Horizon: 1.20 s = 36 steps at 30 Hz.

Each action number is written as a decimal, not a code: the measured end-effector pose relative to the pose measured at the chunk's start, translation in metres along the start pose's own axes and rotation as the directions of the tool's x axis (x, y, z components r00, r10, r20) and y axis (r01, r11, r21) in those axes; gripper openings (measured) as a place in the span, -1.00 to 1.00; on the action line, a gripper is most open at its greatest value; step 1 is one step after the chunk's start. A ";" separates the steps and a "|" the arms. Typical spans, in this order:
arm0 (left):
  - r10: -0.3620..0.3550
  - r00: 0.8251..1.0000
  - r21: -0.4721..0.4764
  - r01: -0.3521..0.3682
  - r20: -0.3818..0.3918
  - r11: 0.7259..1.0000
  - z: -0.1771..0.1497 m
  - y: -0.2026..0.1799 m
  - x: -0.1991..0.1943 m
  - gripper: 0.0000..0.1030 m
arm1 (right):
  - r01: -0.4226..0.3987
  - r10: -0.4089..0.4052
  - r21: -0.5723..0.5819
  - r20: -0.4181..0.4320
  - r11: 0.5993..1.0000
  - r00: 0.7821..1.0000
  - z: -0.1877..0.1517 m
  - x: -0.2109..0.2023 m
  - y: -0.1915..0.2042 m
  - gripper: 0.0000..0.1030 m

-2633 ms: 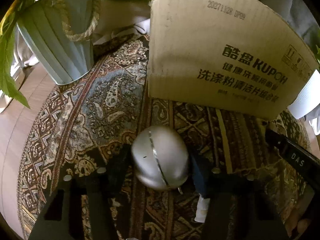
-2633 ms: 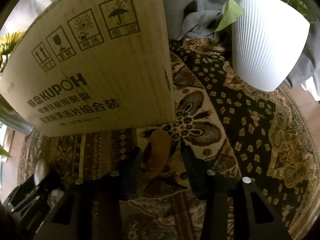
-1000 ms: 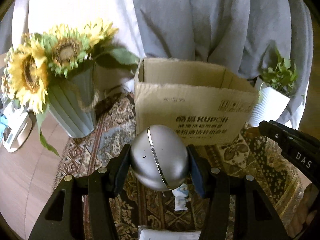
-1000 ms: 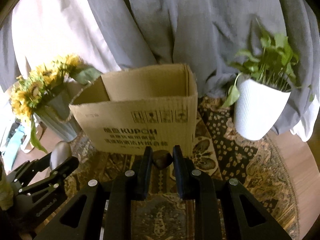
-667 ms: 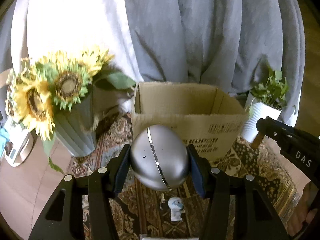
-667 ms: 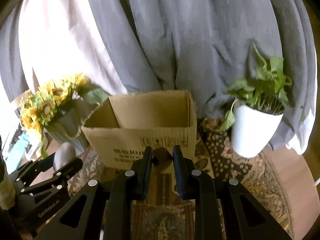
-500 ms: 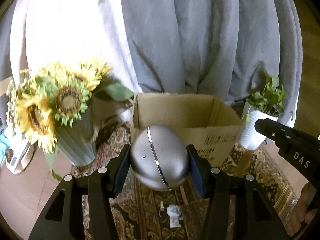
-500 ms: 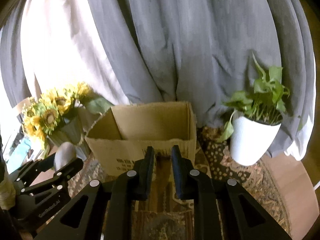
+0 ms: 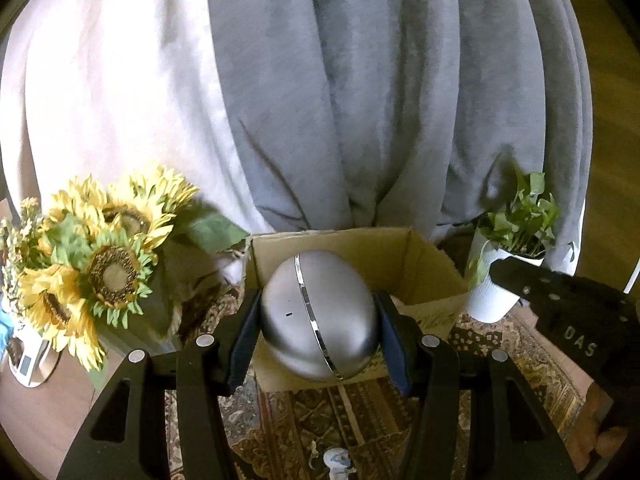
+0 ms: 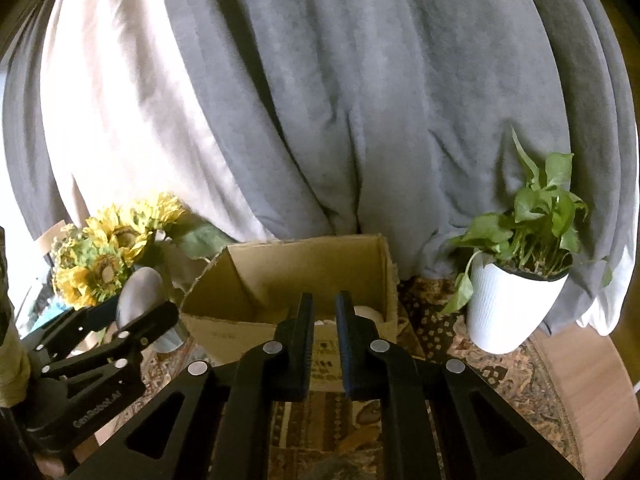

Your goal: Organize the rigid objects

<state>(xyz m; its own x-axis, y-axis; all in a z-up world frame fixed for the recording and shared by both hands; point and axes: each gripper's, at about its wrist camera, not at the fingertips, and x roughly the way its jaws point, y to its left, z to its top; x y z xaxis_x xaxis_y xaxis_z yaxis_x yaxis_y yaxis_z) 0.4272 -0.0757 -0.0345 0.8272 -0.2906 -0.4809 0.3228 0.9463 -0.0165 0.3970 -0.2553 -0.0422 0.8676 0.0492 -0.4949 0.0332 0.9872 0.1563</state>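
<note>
A silver egg-shaped object point(image 9: 332, 288) with a chrome seam sits between the pads of my left gripper point(image 9: 316, 320), which is shut on it. I hold it up in front of the open cardboard box point(image 9: 360, 248). The right wrist view shows this gripper point(image 10: 132, 320) at the left. My right gripper point(image 10: 325, 312) is shut in front of the box point(image 10: 304, 264), just above its near rim. Only the box shows through the narrow slit between its fingers. A brown oval shape point(image 10: 360, 440) lies on the rug below; I cannot tell what it is.
Sunflowers in a grey vase point(image 9: 108, 272) stand left of the box. A white pot with a green plant point(image 10: 512, 312) stands to its right. Grey and white curtains hang behind. The patterned rug point(image 9: 360, 412) carries a small white figurine point(image 9: 338, 460). Something pale point(image 10: 368, 312) lies inside the box.
Both grippers have risen, so the box now sits lower and I see into it. The small brown piece that was between my right fingers a second ago no longer shows there.
</note>
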 end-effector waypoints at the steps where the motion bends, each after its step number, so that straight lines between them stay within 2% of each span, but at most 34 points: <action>1: -0.001 1.000 0.002 0.001 0.002 1.000 -0.001 -0.001 0.000 0.06 | 0.002 -0.002 0.003 -0.011 1.000 1.000 0.000 0.002 -0.003 -0.75; 6: -0.011 0.999 0.006 0.011 -0.035 1.000 -0.013 -0.007 0.009 0.06 | -0.008 0.012 0.051 -0.081 0.999 0.997 -0.009 0.013 -0.016 -0.63; 8: -0.006 0.998 0.011 0.007 -0.055 1.000 -0.021 -0.008 0.013 0.06 | 0.000 0.006 0.054 -0.112 0.999 0.994 -0.018 0.019 -0.019 -0.53; 10: 0.002 0.997 0.017 0.000 -0.075 1.000 -0.029 -0.008 0.018 0.06 | 0.004 0.003 0.052 -0.139 0.999 0.990 -0.026 0.024 -0.020 -0.30; 15: 0.019 0.992 0.029 -0.015 -0.127 0.999 -0.054 -0.010 0.026 0.06 | 0.012 -0.005 0.029 -0.208 1.000 0.978 -0.049 0.038 -0.020 -0.10; 25: 0.038 0.976 0.036 -0.031 -0.214 0.999 -0.088 -0.010 0.045 0.06 | 0.014 -0.002 0.033 -0.330 0.999 0.944 -0.088 0.067 -0.028 0.11; 36: 0.046 0.960 0.043 -0.035 -0.278 0.998 -0.108 -0.007 0.068 0.06 | 0.013 0.018 0.068 -0.430 0.998 0.903 -0.117 0.102 -0.035 0.11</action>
<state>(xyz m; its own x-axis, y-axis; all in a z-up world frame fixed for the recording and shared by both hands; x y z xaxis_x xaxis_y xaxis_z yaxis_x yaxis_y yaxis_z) 0.4308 -0.0869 -0.1619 0.6809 -0.1965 -0.7055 0.3130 0.9490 0.0378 0.4260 -0.2672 -0.1985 0.5704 0.1273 -0.8114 0.0780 0.9751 0.2078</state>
